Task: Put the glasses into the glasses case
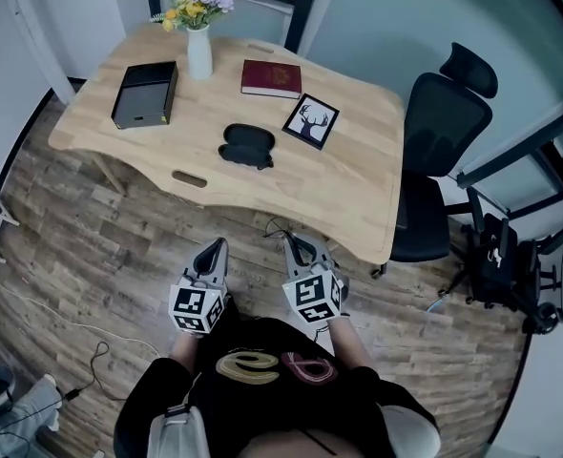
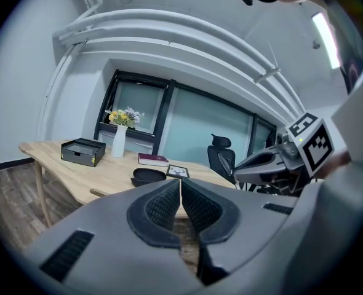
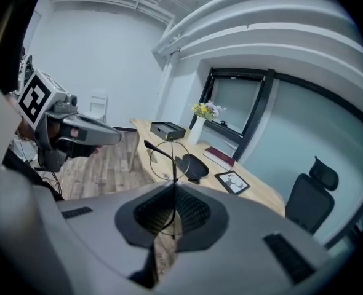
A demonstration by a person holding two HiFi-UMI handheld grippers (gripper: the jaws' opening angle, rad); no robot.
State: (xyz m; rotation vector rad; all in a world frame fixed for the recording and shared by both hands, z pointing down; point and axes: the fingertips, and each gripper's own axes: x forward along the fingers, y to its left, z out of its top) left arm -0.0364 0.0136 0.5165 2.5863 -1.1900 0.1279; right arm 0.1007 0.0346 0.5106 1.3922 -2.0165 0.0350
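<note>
The black glasses case (image 1: 247, 146) lies open in the middle of the wooden table (image 1: 358, 198); it also shows in both gripper views (image 2: 149, 176) (image 3: 195, 165). Thin wire-framed glasses (image 3: 167, 157) stick up from my right gripper (image 3: 173, 186), which is shut on them. In the head view the glasses (image 1: 278, 229) show only as a faint wire ahead of the right gripper (image 1: 296, 244). My left gripper (image 1: 215, 248) is shut, its pads (image 2: 169, 203) pressed together with nothing between them. Both grippers hang side by side close to my body, short of the table's near edge.
On the table stand a black box (image 1: 146, 93), a white vase of flowers (image 1: 198, 51), a red book (image 1: 271, 77) and a framed deer picture (image 1: 311, 120). A black office chair (image 1: 439, 160) sits at the table's right end. Equipment stands at far right (image 1: 510, 265).
</note>
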